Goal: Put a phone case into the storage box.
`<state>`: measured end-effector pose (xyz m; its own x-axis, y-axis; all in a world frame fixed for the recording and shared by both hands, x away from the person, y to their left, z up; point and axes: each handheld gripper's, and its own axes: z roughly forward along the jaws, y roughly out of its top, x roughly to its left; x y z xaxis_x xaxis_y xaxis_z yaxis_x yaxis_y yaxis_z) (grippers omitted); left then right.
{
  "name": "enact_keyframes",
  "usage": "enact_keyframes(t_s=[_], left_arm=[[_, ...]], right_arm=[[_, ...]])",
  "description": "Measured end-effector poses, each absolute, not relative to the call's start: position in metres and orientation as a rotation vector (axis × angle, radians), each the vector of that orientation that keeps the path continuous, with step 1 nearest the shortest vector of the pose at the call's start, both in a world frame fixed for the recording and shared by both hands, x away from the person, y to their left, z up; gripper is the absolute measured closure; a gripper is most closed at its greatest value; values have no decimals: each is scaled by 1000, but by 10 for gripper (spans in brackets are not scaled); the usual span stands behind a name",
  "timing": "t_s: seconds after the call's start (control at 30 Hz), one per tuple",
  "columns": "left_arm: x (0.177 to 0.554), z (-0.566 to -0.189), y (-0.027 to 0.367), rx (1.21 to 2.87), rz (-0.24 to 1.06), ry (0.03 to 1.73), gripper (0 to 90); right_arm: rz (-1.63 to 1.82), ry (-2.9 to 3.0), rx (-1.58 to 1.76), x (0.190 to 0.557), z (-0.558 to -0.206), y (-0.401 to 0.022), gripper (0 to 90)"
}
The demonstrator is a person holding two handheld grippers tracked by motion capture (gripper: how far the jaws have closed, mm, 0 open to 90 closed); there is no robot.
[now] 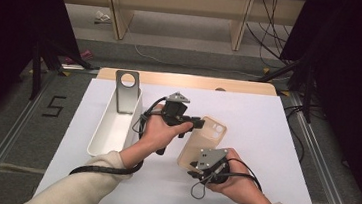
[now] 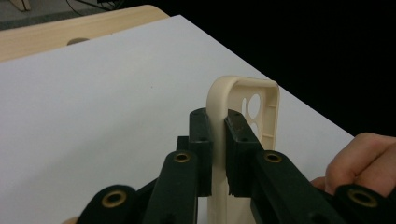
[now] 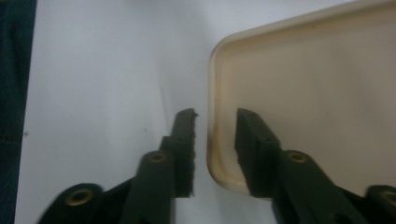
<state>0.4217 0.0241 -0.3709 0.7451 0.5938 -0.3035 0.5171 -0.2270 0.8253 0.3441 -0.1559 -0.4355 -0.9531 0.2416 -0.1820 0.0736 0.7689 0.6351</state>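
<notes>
Here, white bin (image 1: 107,130) holding grey bracket (image 1: 126,93), phone case (image 1: 204,139) outside.

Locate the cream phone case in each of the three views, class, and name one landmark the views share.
High view: the phone case lies right of centre on the table, between the two hands.
Left gripper view: it stands on edge at centre, its wall clamped by the left gripper.
Right gripper view: it fills the upper right, its rim between the open jaws of the right gripper.
Shared landmark: the white table top.
</notes>
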Motion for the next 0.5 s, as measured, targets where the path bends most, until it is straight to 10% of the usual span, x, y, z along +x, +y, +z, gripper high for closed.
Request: enact_keyframes(t_s=[0.5], left_arm=[[418, -367, 55, 1837, 305, 735, 822]], right_arm=[[1119, 2582, 532, 351, -429, -175, 285]])
